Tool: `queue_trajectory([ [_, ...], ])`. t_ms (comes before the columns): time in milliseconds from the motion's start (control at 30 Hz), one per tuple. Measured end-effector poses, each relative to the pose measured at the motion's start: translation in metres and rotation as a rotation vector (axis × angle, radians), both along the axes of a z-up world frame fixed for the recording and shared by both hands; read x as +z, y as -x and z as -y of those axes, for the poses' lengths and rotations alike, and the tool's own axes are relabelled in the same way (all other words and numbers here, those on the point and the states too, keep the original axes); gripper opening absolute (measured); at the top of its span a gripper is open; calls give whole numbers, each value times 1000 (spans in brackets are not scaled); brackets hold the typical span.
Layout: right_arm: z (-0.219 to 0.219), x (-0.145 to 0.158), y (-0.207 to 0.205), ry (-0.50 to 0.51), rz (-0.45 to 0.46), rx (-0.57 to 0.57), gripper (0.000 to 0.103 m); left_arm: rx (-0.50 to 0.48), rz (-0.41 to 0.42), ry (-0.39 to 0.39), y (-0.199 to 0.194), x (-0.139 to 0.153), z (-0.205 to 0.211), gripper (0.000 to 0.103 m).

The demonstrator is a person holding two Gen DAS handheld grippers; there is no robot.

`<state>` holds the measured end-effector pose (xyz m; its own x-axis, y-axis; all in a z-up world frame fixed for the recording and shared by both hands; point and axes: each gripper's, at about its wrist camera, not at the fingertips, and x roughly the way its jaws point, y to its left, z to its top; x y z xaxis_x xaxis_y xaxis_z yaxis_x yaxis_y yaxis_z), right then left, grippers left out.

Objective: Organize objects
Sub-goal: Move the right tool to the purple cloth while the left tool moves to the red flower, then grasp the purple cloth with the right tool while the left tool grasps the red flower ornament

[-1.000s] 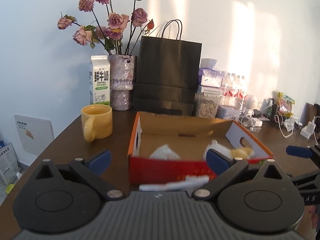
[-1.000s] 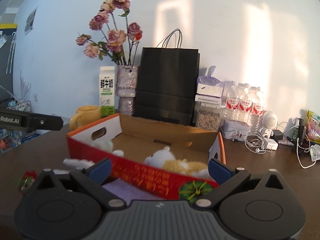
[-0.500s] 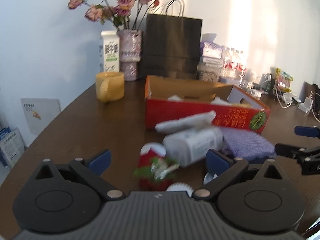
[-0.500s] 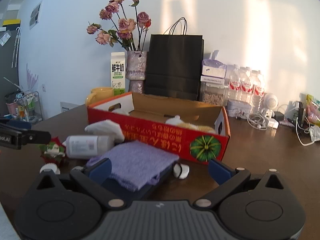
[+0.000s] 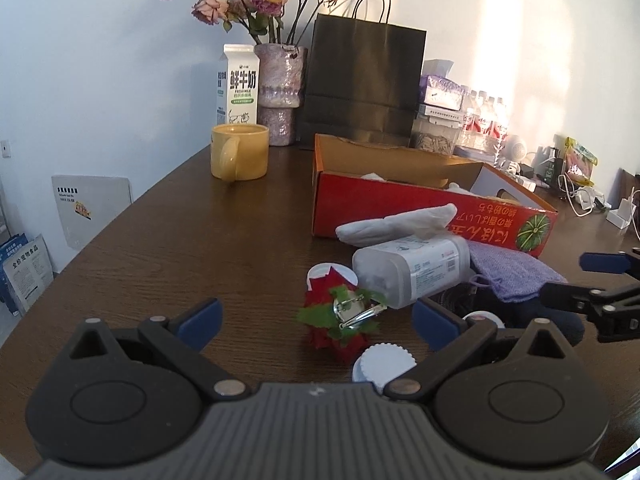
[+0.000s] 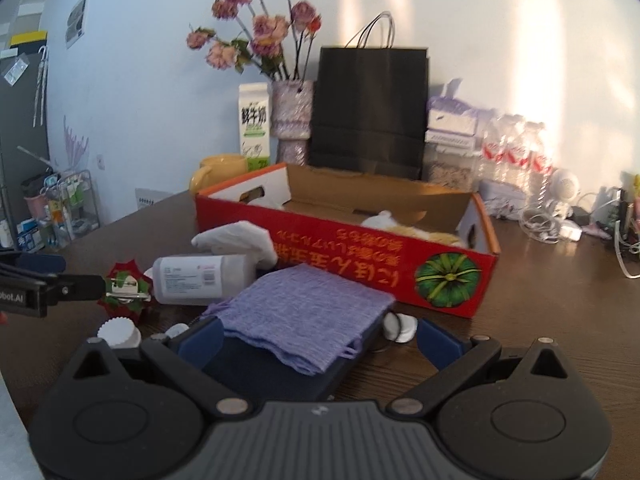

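A red cardboard box (image 5: 432, 212) (image 6: 360, 260) sits open on the brown table, with a plush toy (image 6: 404, 228) inside. In front of it lie a white folded cloth (image 5: 396, 222), a clear bottle on its side (image 5: 412, 270) (image 6: 200, 278), a red flower clip (image 5: 340, 320) (image 6: 124, 290), a white cap (image 5: 382, 364) and a purple cloth (image 6: 304, 312) on a dark case. My left gripper (image 5: 316, 318) is open, low over the flower clip. My right gripper (image 6: 318, 334) is open, its fingers either side of the purple cloth.
A yellow mug (image 5: 239, 152), milk carton (image 5: 239, 86), flower vase (image 5: 280, 92) and black paper bag (image 5: 364, 84) stand behind the box. Water bottles (image 6: 516, 148), cables and chargers (image 6: 552, 224) crowd the back right. The table's left edge (image 5: 80, 256) is close.
Both grippers have pulled back from the box and dropped lower. The loose items in front of the box have come into view between the fingers. Both stay open.
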<state>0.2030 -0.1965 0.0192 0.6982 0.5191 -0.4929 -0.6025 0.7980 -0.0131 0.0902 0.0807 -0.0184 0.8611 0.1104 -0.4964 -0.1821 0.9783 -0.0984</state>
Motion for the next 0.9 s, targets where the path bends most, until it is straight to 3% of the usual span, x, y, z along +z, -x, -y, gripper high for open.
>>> queue_trajectory([
  [300, -32, -9, -37, -1, -116, 6, 103, 4, 0, 21, -7, -4, -6, 103],
  [733, -42, -20, -46, 25, -107, -14, 103, -35, -40, 27, -28, -19, 2, 103],
  [900, -43, -18, -43, 26, -76, -16, 95, -29, -46, 25, -34, -21, 3, 103],
])
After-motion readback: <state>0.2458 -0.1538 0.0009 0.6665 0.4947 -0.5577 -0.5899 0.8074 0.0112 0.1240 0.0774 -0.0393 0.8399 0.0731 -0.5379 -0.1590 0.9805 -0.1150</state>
